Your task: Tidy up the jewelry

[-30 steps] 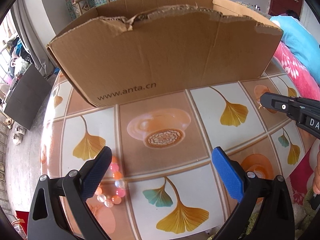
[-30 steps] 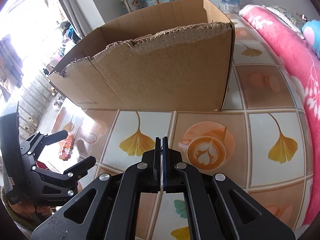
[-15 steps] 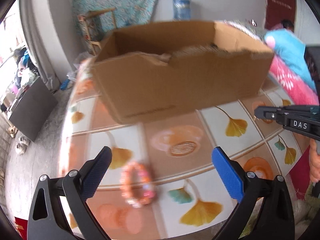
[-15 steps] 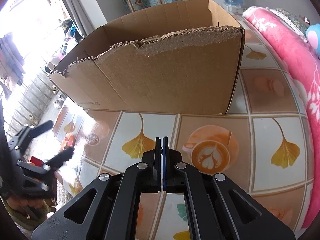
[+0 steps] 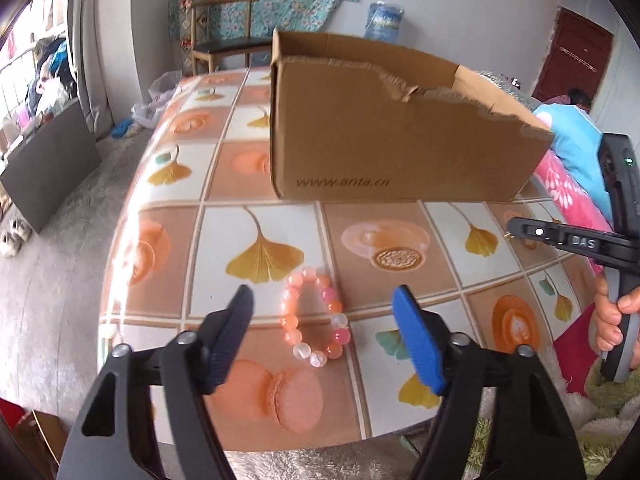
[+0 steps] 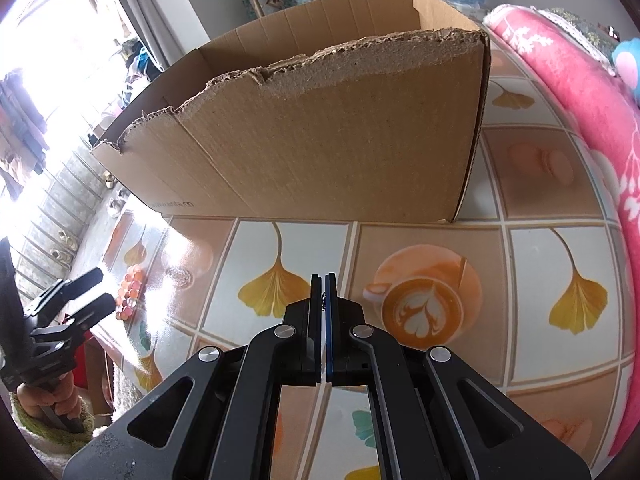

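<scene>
Fingers (image 5: 416, 344) of our left gripper (image 5: 322, 300), just closing, straddle the bracelet (image 5: 316, 316) untouched near the table edge (image 5: 116, 248); our right gripper (image 6: 324, 292) is clenched before the cardboard box (image 5: 400, 148).

The counter (image 5: 256, 168) is showing a tiled print in brown, white and peach squares, carrying yellow and teal ginkgo leaves, orange coffee cups and pink macarons. The bracelet (image 5: 316, 316) is showing beads in peach, pink, orange and milky white. The box (image 5: 400, 148) is showing plain brown cardboard with dark printed lettering on its side. The left gripper (image 5: 324, 340) is showing black arms with blue pads. The right gripper (image 6: 324, 312) is showing black arms, one pad blue. The blanket (image 6: 580, 92) is showing pink with white flowers.
</scene>
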A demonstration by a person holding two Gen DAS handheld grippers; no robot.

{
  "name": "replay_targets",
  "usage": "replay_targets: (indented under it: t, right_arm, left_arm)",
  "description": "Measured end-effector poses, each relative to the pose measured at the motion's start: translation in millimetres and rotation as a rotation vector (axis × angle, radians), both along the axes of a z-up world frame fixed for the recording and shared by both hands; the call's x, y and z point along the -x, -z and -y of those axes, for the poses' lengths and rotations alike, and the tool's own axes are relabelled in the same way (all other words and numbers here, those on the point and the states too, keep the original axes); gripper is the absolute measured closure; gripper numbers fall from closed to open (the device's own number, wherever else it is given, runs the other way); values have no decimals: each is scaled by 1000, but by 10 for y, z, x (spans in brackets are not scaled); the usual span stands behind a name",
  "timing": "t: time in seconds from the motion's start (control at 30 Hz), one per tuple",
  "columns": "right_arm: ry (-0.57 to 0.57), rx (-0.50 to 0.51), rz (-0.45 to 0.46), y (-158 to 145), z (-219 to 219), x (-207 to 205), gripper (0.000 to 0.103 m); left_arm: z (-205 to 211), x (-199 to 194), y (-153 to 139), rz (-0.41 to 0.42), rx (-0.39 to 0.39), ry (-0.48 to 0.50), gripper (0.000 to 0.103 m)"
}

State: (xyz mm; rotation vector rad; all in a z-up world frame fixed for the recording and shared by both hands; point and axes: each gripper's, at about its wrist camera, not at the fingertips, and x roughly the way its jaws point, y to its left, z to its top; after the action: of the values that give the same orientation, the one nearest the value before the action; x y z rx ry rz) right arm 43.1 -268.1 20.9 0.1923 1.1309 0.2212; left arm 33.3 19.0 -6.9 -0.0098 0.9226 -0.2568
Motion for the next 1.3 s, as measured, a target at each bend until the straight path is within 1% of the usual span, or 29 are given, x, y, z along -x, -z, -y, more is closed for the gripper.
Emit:
replay_targets:
  t: [0.03,0.1,0.17,0.27,0.33,0.4,0.43,0.47,0.53,0.63,0.7,0.73,0.77,0.9,0.97,1.07,1.17,1.27,1.3]
  right_arm:
    - [3,-1,-1,3,10,-2,103]
    - [7,0,-2,8,18,-3,103]
    - [12,-1,-3,13,20,-4,103]
    - [16,-2,-4,22,3,0,103]
    - [17,-4,-6,33,-4,-5,103]
    - [16,-4,-10,52,-14,-10,103]
    - [16,-4,-11,61,-16,-14,103]
    - [15,-5,-12,71,-20,-18,103]
    - [14,-6,-11,76,-29,-23,103]
    - [17,-10,-7,67,-28,-22,103]
    - [17,-8,-3,66,-14,-4,103]
    - [18,-8,-1,59,-6,5,103]
    - [18,-7,3,49,0,15,103]
    - [27,-5,21,-12,21,63,103]
    - [26,-4,36,-76,21,99,103]
    - [16,6,70,-227,-14,163,103]
    - [-2,8,121,-469,-47,223,103]
    - [-23,-7,186,-760,-67,234,103]
    - [-33,-10,218,-892,-75,221,103]
  left_arm:
    - [-14,-31,36,-17,5,-10,43]
    - [-41,-82,90,-42,15,-21,51]
    - [-52,-118,129,-59,15,-28,52]
    - [-69,-127,105,-58,26,-28,53]
    - [-100,-126,77,-50,36,-35,55]
    - [-132,-133,69,-49,31,-45,64]
    - [-146,-141,78,-56,26,-50,67]
    - [-154,-152,92,-65,22,-49,71]
    - [-121,-159,121,-77,-9,-41,76]
    - [-46,-155,129,-64,-87,-24,80]
    - [-7,-163,139,-55,-134,-20,87]
    - [18,-165,143,-46,-160,-15,89]
    - [27,-162,144,-42,-168,-6,93]
    - [84,-133,142,-17,-212,13,94]
    - [85,-106,111,-11,-198,19,94]
    - [53,-47,-59,20,-161,23,94]
    - [30,50,-418,91,-105,48,94]
    - [52,89,-762,159,-68,85,94]
    - [67,100,-917,190,-49,102,94]
